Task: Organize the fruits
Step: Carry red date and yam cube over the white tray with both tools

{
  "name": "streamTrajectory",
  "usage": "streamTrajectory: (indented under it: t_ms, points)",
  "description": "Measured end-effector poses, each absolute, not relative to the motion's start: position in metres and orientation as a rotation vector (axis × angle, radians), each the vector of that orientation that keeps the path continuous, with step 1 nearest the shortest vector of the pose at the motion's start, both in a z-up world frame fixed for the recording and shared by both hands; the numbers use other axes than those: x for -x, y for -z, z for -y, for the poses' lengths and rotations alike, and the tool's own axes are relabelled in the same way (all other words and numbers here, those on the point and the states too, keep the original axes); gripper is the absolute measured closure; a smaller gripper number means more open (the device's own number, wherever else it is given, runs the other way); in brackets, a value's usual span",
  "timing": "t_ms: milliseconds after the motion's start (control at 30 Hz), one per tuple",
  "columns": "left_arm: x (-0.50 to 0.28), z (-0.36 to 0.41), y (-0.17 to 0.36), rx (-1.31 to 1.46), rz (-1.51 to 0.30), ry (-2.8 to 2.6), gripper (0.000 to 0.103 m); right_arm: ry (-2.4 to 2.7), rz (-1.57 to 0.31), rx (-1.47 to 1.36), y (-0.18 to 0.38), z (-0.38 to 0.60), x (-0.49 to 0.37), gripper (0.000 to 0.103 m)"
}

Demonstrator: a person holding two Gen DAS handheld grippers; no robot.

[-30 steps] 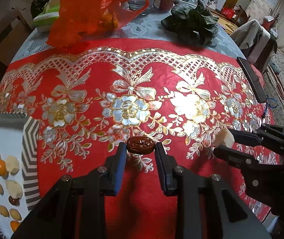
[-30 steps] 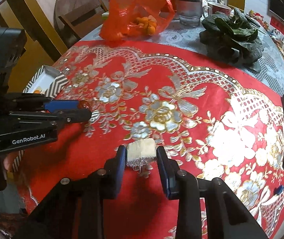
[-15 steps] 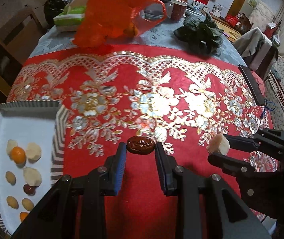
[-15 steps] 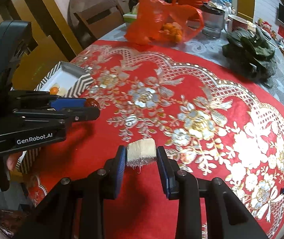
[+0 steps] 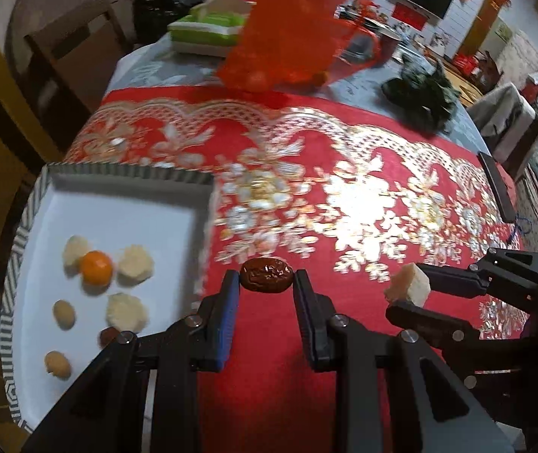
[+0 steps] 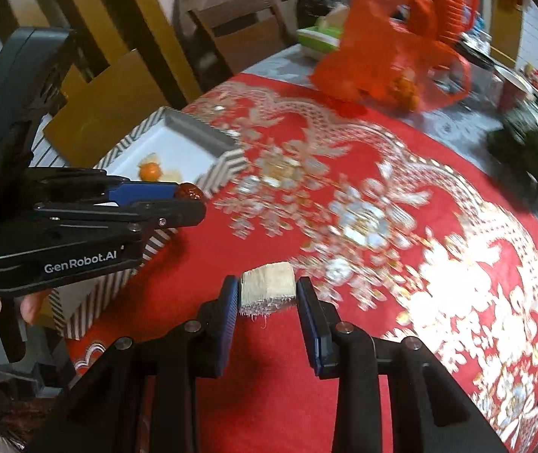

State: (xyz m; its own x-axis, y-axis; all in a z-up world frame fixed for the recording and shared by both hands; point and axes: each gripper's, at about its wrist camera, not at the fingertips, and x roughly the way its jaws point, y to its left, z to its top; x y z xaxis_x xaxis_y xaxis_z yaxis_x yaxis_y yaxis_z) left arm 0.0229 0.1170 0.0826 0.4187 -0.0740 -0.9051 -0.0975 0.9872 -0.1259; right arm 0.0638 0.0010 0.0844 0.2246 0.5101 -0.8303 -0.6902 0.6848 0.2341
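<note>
My left gripper (image 5: pixel 267 283) is shut on a dark red date (image 5: pixel 267 280), held above the red tablecloth just right of the white tray (image 5: pixel 117 204). The tray holds a small orange (image 5: pixel 96 268), pale sugarcane pieces (image 5: pixel 135 264), beige longans (image 5: pixel 63 314) and another date. My right gripper (image 6: pixel 267 290) is shut on a pale sugarcane chunk (image 6: pixel 267 287); it also shows in the left wrist view (image 5: pixel 407 286), to the right of the date. In the right wrist view the left gripper (image 6: pixel 189 198) is at the tray's near corner (image 6: pixel 227 164).
An orange plastic bag (image 5: pixel 291 49) with oranges lies at the far side, beside a green tissue box (image 5: pixel 206 28) and dark leafy greens (image 5: pixel 421 94). A black remote (image 5: pixel 497 188) lies at the right edge. Wooden chairs (image 6: pixel 231 34) stand beyond the table.
Both grippers have moved left toward the tray, each still holding its piece. The tray now fills more of the left wrist view.
</note>
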Motion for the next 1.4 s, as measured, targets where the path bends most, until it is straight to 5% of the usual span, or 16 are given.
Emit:
streamTrajectory:
  t_ms: [733,1400]
  points:
    - [0.028,-0.245,-0.073,0.305,-1.134,-0.234,0.075,-1.047,-1.042,0.328,-0.088,-0.128,-0.042,0.069]
    - [0.041,-0.279,-0.05,0.368,-1.164,-0.285,0.075,-1.137,-1.125,0.45,-0.055,-0.185,-0.024,0.069]
